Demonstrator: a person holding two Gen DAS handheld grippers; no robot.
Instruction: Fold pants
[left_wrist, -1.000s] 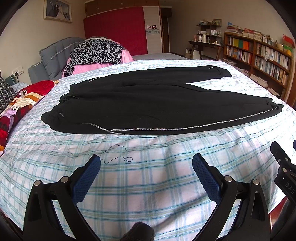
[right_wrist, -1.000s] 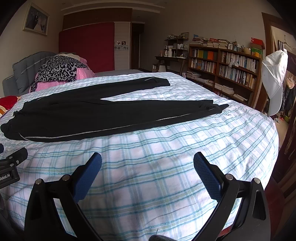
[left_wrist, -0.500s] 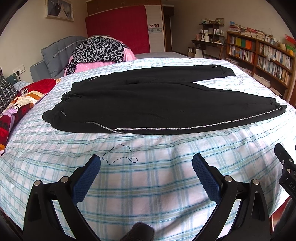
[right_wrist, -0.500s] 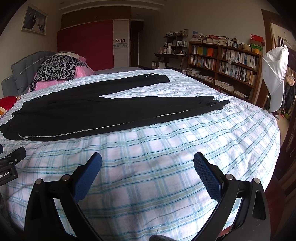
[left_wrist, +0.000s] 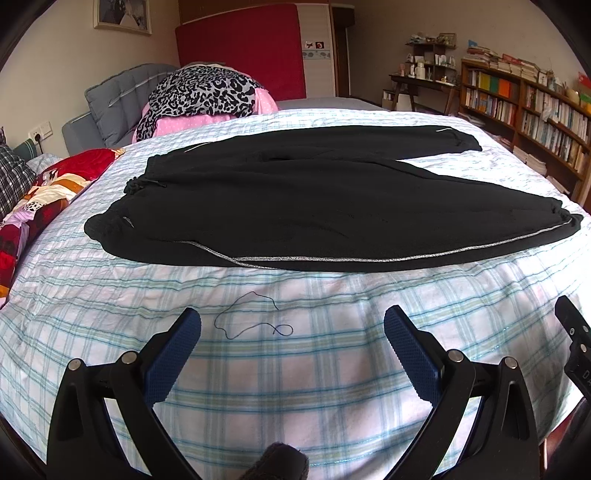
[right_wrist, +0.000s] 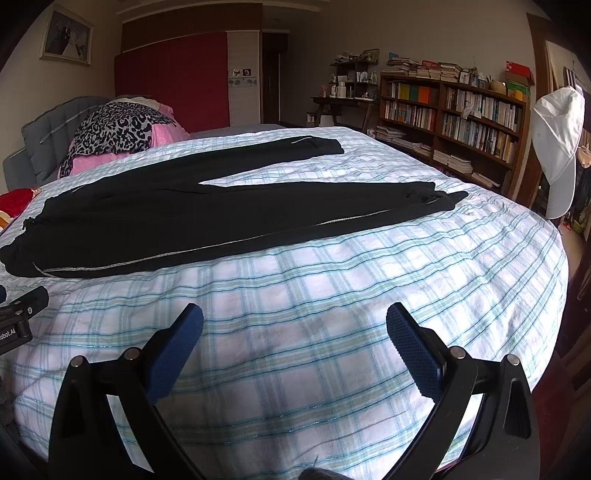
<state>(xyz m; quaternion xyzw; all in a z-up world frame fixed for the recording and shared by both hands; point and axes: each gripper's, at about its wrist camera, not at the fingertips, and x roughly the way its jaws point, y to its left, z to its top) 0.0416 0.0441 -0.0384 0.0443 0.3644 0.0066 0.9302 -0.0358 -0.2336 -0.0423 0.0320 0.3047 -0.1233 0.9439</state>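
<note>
Black pants (left_wrist: 314, 206) with a silver side stripe lie flat across the plaid bed sheet (left_wrist: 295, 369), waistband to the left, two legs spread apart toward the right. They also show in the right wrist view (right_wrist: 207, 218). My left gripper (left_wrist: 291, 332) is open and empty above the sheet, short of the pants' near edge. My right gripper (right_wrist: 294, 328) is open and empty over the sheet, short of the near leg. A loose dark thread (left_wrist: 251, 314) lies on the sheet between the left gripper and the pants.
Leopard and pink bedding (left_wrist: 203, 96) is piled at the head of the bed by a grey headboard (left_wrist: 114, 99). A red patterned quilt (left_wrist: 40, 199) lies at the left edge. Bookshelves (right_wrist: 454, 114) stand along the right wall. A white cap (right_wrist: 557, 147) hangs at far right.
Both grippers have moved forward and a little higher over the bed, so the pants look nearer. Both stay open. The pants have not moved.
</note>
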